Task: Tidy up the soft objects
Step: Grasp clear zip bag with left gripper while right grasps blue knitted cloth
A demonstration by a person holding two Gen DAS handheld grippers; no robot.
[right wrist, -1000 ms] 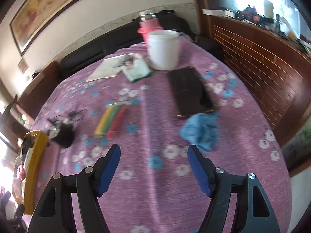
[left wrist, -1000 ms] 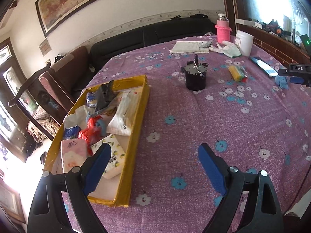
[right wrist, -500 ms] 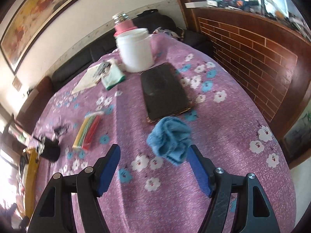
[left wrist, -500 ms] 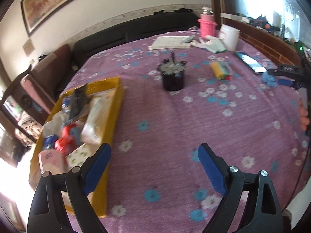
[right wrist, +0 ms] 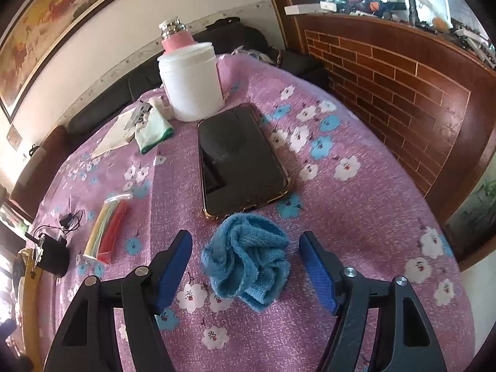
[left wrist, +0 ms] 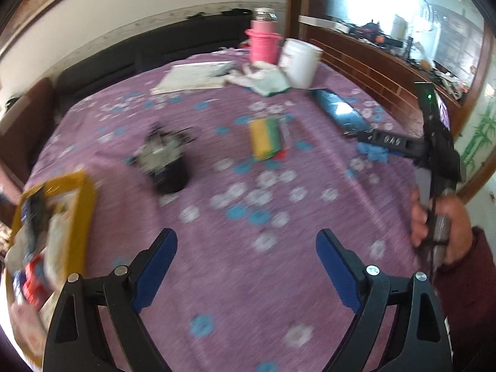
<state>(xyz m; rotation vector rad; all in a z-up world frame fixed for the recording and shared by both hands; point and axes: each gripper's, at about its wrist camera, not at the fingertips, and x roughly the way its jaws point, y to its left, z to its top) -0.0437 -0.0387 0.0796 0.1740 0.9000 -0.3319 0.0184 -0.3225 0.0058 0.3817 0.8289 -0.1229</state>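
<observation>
A crumpled blue cloth [right wrist: 246, 259] lies on the purple flowered tablecloth, just in front of a black phone [right wrist: 240, 158]. My right gripper [right wrist: 245, 248] is open, one finger on each side of the cloth, not touching it. In the left wrist view the right gripper's fingers [left wrist: 387, 140] stand over the same blue cloth [left wrist: 372, 153] at the far right. My left gripper [left wrist: 246, 248] is open and empty above bare tablecloth. A yellow tray [left wrist: 88, 204] with tissue packs and small packets sits at the left. A white-green cloth [right wrist: 152, 130] lies by the white tub.
A white tub [right wrist: 190, 82] and pink flask [right wrist: 176, 35] stand at the back. A pack of coloured sponges [right wrist: 107, 228] and a black cup with cables [right wrist: 51, 249] sit left of the phone. A brick-patterned wooden counter [right wrist: 403, 83] runs close along the right.
My right gripper has moved forward until the blue cloth lies between its open fingers. My left gripper has swung right, away from the yellow tray, which now sits at the view's left edge.
</observation>
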